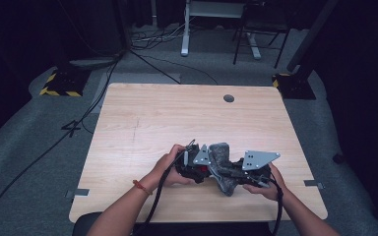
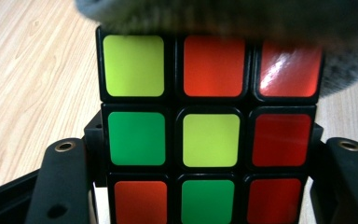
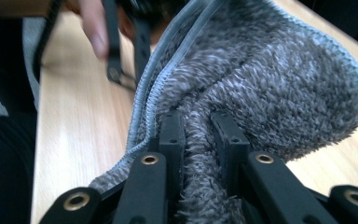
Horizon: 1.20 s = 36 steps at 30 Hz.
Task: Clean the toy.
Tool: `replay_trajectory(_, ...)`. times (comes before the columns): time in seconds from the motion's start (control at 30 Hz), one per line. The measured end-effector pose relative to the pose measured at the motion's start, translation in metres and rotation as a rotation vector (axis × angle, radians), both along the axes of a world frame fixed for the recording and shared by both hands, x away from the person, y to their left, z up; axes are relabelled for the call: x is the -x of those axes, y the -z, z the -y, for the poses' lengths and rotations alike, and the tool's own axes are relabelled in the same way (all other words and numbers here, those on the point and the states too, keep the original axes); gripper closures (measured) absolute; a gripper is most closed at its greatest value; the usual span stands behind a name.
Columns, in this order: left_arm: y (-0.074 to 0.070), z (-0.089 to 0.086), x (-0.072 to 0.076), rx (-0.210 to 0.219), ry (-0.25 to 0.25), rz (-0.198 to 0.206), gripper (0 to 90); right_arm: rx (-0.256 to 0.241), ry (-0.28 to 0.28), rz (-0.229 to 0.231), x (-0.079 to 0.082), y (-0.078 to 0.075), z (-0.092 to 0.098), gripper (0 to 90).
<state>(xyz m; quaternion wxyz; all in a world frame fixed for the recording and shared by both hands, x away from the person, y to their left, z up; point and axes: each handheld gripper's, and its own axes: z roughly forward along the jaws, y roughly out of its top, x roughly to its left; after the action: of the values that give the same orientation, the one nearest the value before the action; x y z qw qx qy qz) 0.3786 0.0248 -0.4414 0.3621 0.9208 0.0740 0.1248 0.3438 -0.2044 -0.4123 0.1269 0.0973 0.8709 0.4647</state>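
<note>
A scrambled puzzle cube (image 2: 209, 135) with red, green and yellow stickers sits between the jaws of my left gripper (image 2: 205, 186), which is shut on its sides. A grey fluffy cloth (image 3: 270, 88) is pinched in my right gripper (image 3: 200, 135), whose jaws are shut on a fold of it. The cloth (image 2: 270, 18) lies against the cube's far edge. From above, the cloth (image 1: 224, 167) bunches between the left gripper (image 1: 194, 164) and the right gripper (image 1: 253, 169), low on the table near its front.
The wooden table (image 1: 177, 118) has a round cable hole (image 1: 229, 98) at the back. A desk frame and a chair stand on the floor behind it. Cables (image 1: 54, 142) run across the grey floor at left.
</note>
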Motion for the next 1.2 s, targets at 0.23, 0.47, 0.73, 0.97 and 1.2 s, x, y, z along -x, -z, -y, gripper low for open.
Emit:
replay_trajectory(0.23, 0.004, 0.014, 0.008, 0.001, 0.047, -0.019, 33.4, -0.034, 0.07, 0.045, -0.004, -0.003, 0.005, 75.8)
replay_trajectory(0.47, -0.003, 0.009, 0.011, 0.039, 0.059, -0.011, 33.4, 0.05, 0.141, -0.046, -0.029, 0.02, 0.018, 75.9)
replay_trajectory(0.73, -0.004, 0.002, 0.008, 0.075, 0.038, -0.005, 33.3, 0.03, 0.112, -0.084, -0.029, 0.022, 0.016, 75.9)
replay_trajectory(0.97, -0.002, 0.003, 0.009, 0.061, 0.043, -0.007, 33.0, -0.04, 0.097, -0.077, -0.022, 0.012, 0.019, 76.0)
replay_trajectory(1.2, 0.001, 0.005, 0.01, 0.035, 0.049, -0.004, 32.7, -0.062, 0.076, -0.063, -0.016, 0.008, 0.016, 76.0)
